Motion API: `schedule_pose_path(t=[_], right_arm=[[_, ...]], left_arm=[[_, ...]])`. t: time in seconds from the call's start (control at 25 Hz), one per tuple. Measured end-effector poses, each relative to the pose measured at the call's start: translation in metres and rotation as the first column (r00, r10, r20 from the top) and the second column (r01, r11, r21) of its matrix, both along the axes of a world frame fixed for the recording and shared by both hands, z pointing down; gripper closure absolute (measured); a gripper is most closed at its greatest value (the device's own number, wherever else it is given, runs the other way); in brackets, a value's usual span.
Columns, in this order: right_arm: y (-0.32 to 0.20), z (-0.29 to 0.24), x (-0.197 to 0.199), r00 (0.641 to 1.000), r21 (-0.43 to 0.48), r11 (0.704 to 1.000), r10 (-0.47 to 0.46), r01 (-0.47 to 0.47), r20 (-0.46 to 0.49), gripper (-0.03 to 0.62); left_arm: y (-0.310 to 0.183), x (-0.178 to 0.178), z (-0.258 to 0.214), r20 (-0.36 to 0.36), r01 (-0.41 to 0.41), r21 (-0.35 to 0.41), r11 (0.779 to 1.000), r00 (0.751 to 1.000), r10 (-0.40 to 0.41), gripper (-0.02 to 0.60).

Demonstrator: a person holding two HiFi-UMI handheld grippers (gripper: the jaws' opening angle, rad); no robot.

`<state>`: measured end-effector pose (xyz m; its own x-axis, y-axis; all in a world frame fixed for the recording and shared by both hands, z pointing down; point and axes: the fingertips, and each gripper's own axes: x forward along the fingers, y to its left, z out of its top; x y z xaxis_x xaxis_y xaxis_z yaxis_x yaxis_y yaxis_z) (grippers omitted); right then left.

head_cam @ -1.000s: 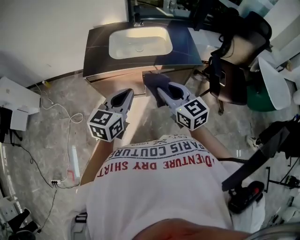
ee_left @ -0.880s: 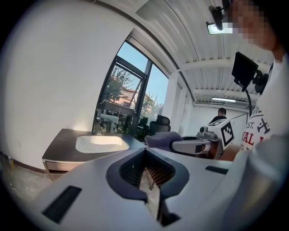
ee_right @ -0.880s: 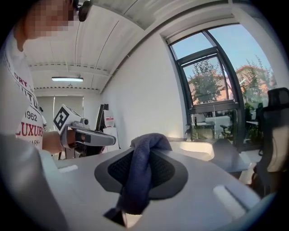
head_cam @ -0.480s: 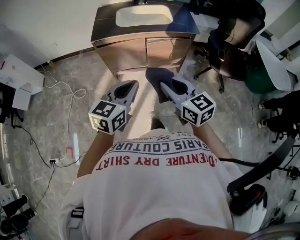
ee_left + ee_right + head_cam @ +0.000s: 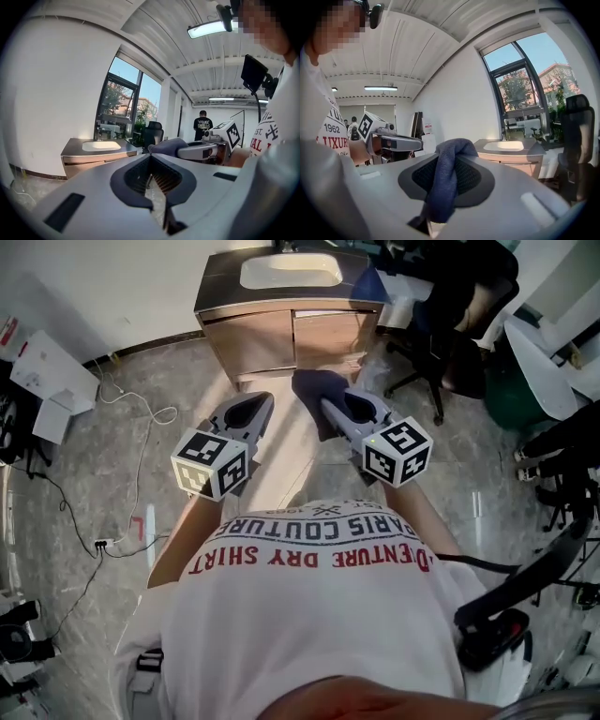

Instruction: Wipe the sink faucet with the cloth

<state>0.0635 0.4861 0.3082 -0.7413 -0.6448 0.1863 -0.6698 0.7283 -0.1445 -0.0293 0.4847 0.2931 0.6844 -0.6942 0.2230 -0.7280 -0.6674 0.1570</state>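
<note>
Head view: approach step, no wiping yet. Standing well back from the sink (image 5: 247,277), which sits on its cabinet (image 5: 272,338) at far centre. Faucet too small to make out at the far rim. Right gripper (image 5: 330,407) clamped on the dark blue cloth (image 5: 314,390), w/ the bunch poking out past the tips. Left gripper (image 5: 251,409) just left of it, tips together, nothing held. Both held out in front, pointing toward the cabinet, forearms tucked close to the body.

Left gripper view: jaws meeting at the tips, nothing btwn, only floor showing through the gap behind. Sink (image 5: 101,146) far off at left.

Right gripper view: cloth (image 5: 443,183) pinched in the closed jaws, folded up over them. Sink (image 5: 509,146) ahead-right, office chair (image 5: 576,136) at far right.

Next, prob.: close the gap to the cabinet, then lift the right gripper to faucet height, cloth bunch leading.
</note>
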Motion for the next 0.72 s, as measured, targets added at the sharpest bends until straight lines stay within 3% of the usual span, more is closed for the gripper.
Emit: schedule_pose_path(t=[0.44,0.72], right_arm=[[0.081,0.008,0.082,1.0,-0.029,0.999,-0.018,0.018,0.001,0.523],[0.107,-0.001,0.103,0.999,-0.003,0.999,-0.037,0.037,0.011,0.523]], left_arm=[[0.081,0.084,0.006,-0.001,0.01,-0.013,1.0,1.0,-0.01,0.58],[0.109,0.109,-0.002,0.009,0.013,0.012,1.0,1.0,-0.013,0.58]])
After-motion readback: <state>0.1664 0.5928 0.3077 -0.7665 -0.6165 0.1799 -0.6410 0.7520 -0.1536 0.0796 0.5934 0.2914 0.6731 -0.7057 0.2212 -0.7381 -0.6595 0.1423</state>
